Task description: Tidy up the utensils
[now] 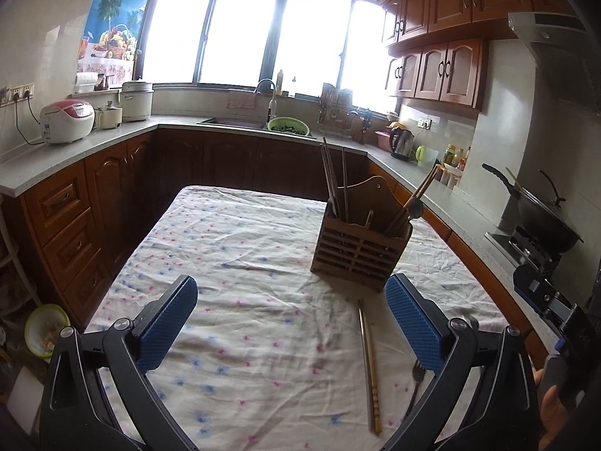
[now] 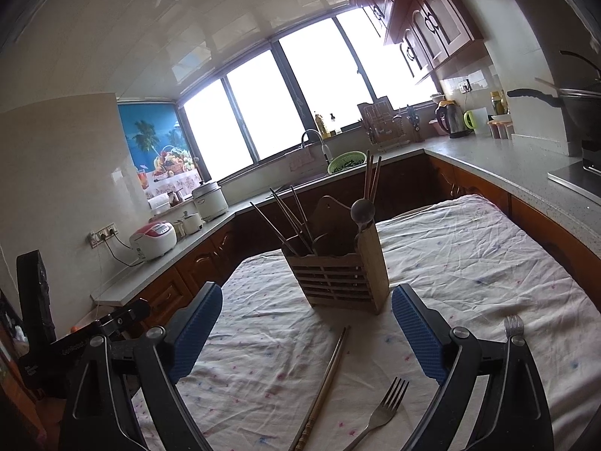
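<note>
Left wrist view: my left gripper (image 1: pixel 289 323) hovers over the floral tablecloth (image 1: pixel 233 248), jaws spread wide, nothing between the blue pads (image 1: pixel 169 327). The wooden utensil holder (image 1: pixel 360 240) stands upright ahead and a bit right, already loaded: dark chopsticks (image 1: pixel 332 180) upright in the left compartment, a spoon and lighter sticks leaning out to the right. They lean because the slots are loose, I'd guess. Loose on the cloth: a pair of chopsticks (image 1: pixel 370 360) lying side by side, pointing toward the holder, just inside the right pad. A fork (image 1: pixel 415 376) lies just right of them, partly hidden behind the finger.

Right wrist view: my right gripper (image 2: pixel 306 330) is also released, jaws wide, empty. The chopstick pair (image 2: pixel 325 383) lies between the fingers, near-aligned with the camera axis. The fork (image 2: pixel 383 409) lies beside it, tines toward the holder (image 2: pixel 338 278). A second fork (image 2: pixel 514 324) peeks over the right finger linkage; handle hidden. Spoon (image 2: pixel 362 211) bowl stands up out of the holder's right side.

Judgement: task mostly done, the chopstick pair and two forks left. The right gripper looks better lined up for the chopsticks; thin and flat on soft cloth, so a low pinch risks grabbing fabric.
</note>
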`<state>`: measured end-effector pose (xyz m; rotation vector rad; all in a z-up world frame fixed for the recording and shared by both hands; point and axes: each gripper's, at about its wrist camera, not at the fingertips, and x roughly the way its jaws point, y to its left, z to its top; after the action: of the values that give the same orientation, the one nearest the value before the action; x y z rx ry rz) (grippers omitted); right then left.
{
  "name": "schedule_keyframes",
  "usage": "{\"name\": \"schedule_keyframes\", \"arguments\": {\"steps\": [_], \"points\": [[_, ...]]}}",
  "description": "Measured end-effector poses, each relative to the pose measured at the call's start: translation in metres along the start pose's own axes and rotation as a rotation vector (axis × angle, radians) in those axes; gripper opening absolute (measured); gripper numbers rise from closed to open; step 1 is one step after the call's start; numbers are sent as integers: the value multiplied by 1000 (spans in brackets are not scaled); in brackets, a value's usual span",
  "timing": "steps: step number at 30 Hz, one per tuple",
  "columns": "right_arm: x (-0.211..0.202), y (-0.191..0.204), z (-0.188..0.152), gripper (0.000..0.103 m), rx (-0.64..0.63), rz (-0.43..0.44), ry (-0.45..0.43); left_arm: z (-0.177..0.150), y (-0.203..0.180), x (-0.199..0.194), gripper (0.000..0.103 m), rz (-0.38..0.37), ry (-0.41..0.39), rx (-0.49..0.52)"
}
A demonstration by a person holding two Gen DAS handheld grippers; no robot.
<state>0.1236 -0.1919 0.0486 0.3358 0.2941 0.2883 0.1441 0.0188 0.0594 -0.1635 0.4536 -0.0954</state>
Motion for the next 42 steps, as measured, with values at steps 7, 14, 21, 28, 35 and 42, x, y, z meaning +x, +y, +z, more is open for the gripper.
{"name": "schedule_keyframes", "arguments": {"steps": [7,14,21,28,35,42], "points": [[-14,10,-3,94,-40,2,-21,-8,2,-17,103,-14,-16,-18],[-25,15,-9,103,-101,-21,-34,-22,1,-36,103,13,-78,-20],[-41,24,4,103,-166,-18,-50,-20,-9,-62,103,-18,-141,39],[-77,37,36,103,-208,7,-135,-9,-28,-93,103,53,-219,142],[-71,31,-10,103,-219,-19,-108,-49,-18,-75,103,56,-143,86],[-66,10,-65,103,-208,-92,-100,-90,-14,-59,103,93,-123,71]]}}
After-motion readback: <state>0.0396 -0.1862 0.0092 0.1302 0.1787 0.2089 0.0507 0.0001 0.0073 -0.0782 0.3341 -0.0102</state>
